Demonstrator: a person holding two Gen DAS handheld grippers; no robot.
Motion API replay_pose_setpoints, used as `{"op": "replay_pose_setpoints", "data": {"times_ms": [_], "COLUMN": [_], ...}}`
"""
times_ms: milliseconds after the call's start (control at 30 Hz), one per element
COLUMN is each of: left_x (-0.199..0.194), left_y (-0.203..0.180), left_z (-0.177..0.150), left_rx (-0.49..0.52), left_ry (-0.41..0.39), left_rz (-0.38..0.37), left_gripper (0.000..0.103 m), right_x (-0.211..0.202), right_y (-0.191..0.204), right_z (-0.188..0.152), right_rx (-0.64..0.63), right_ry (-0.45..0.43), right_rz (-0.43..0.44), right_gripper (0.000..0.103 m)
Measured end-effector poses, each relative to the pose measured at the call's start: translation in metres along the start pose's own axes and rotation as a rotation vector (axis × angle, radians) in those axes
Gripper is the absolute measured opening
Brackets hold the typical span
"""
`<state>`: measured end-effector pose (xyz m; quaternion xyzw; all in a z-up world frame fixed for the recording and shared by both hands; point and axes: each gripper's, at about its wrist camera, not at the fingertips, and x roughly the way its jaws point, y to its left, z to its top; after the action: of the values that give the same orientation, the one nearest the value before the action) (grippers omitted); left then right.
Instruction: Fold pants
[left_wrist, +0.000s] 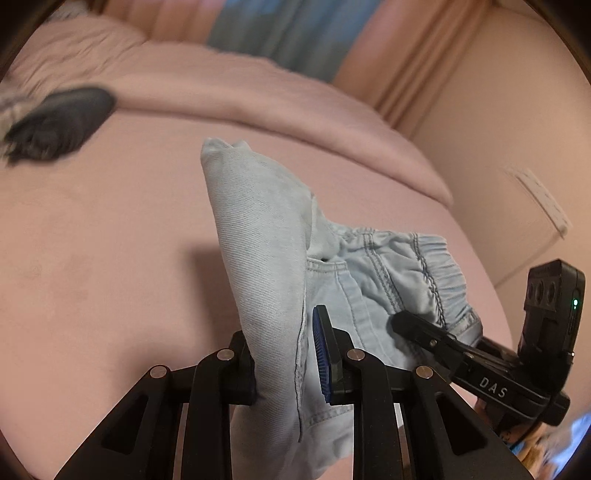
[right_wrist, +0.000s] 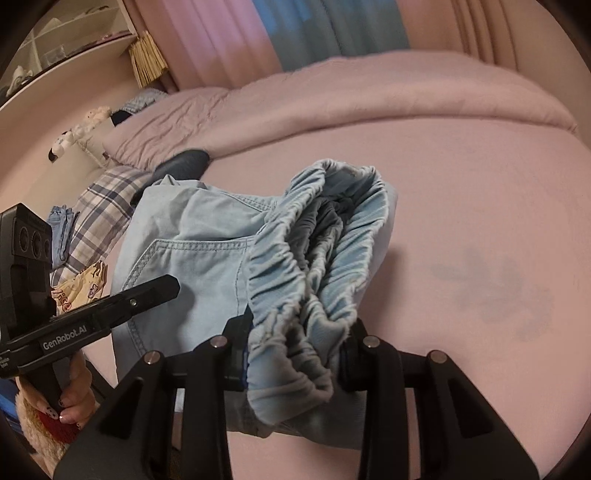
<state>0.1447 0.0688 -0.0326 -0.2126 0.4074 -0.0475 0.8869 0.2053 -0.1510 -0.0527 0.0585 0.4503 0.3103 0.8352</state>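
Note:
Light blue denim pants (left_wrist: 258, 240) hang bunched above a pink bed sheet (left_wrist: 92, 240). My left gripper (left_wrist: 284, 362) is shut on a folded edge of the fabric, which rises in a peak in front of it. In the right wrist view my right gripper (right_wrist: 295, 358) is shut on the gathered elastic waistband (right_wrist: 314, 258), and the pocket panel of the pants (right_wrist: 192, 240) drapes to its left. One finger (right_wrist: 147, 295) of the left gripper shows at the left there. In the left wrist view a right gripper finger (left_wrist: 417, 328) lies against the waistband (left_wrist: 424, 266).
A dark lump (right_wrist: 184, 162) lies on the bed by a rolled pink duvet (right_wrist: 369, 96). A plaid pillow (right_wrist: 99, 214), small clothes and stuffed toys (right_wrist: 74, 136) sit at the left. A person's hand (right_wrist: 74, 402) holds the left gripper. A faint stain (right_wrist: 498, 295) marks the sheet at the right.

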Motion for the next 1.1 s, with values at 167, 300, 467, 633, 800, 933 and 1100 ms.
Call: {"op": "replay_pose_setpoints", "data": {"times_ms": [167, 300, 467, 633, 800, 933, 1100], "left_x": [0.04, 0.048, 0.05, 0.041, 0.023, 0.008, -0.036], "left_y": [0.033, 0.04, 0.032, 0.038, 0.037, 0.038, 0.035], "left_z": [-0.019, -0.025, -0.038, -0.054, -0.075, -0.079, -0.077], "left_rx": [-0.064, -0.085, 0.02, -0.064, -0.101, -0.146, -0.179], "left_ry": [0.096, 0.112, 0.049, -0.004, -0.016, 0.01, -0.018], "left_rz": [0.114, 0.129, 0.252, 0.278, 0.281, 0.233, 0.23], "left_gripper": [0.022, 0.031, 0.048, 0.049, 0.053, 0.053, 0.064], "right_x": [0.044, 0.048, 0.044, 0.042, 0.04, 0.024, -0.008], "right_y": [-0.013, -0.024, -0.029, -0.023, -0.008, -0.01, -0.011], "right_z": [-0.018, -0.024, -0.033, -0.041, -0.043, -0.045, -0.042], "right_rx": [0.021, 0.057, 0.073, 0.081, 0.03, 0.027, 0.05], "right_ry": [0.128, 0.119, 0.081, 0.04, 0.033, 0.033, 0.001], "right_rz": [-0.091, -0.09, -0.086, -0.129, -0.23, -0.292, -0.293], "right_gripper": [0.041, 0.055, 0.059, 0.063, 0.08, 0.092, 0.092]}}
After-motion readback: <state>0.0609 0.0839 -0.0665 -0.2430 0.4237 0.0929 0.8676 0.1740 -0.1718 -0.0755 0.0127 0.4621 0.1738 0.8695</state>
